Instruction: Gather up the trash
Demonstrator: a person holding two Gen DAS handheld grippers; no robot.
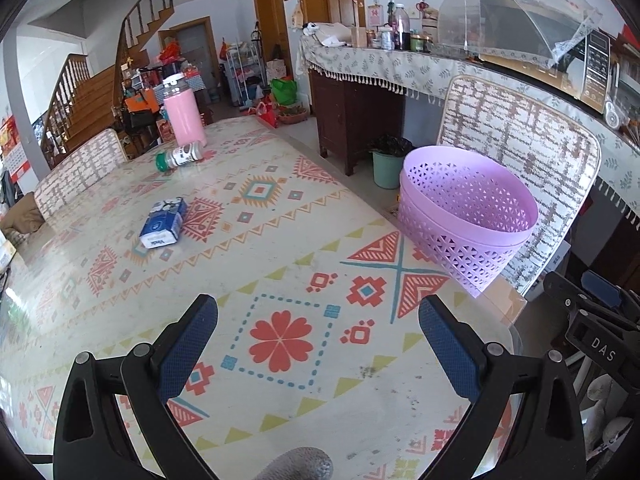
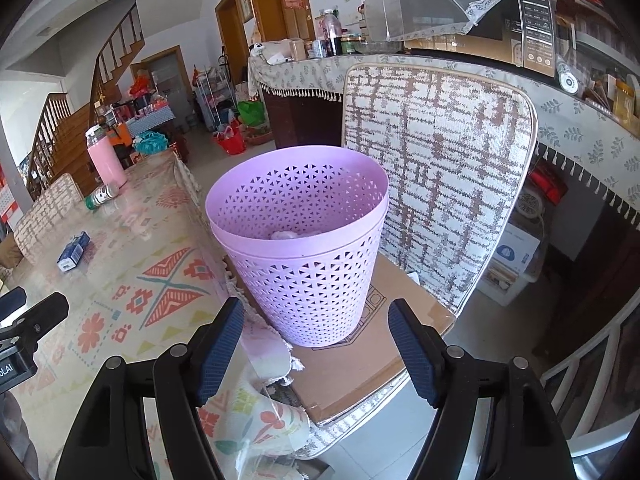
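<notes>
A lilac perforated waste basket (image 2: 300,256) stands on a flat cardboard box (image 2: 360,360) on a chair seat beside the table; something pale lies at its bottom. In the left wrist view the basket (image 1: 468,224) is at the right. On the patterned tablecloth (image 1: 280,240) lie a blue-and-white tissue pack (image 1: 163,222) and a toppled small bottle with a green cap (image 1: 180,157). My left gripper (image 1: 318,316) hovers open over the near table, nothing between its blue pads. My right gripper (image 2: 316,320) is open in front of the basket, holding nothing.
A pink flask (image 1: 184,114) stands upright at the table's far end. Chairs with woven backs (image 2: 436,184) flank the table. A green bin (image 1: 386,166) sits on the floor by a dark cabinet. A sideboard with jars, a mesh food cover and a microwave (image 2: 520,28) runs behind.
</notes>
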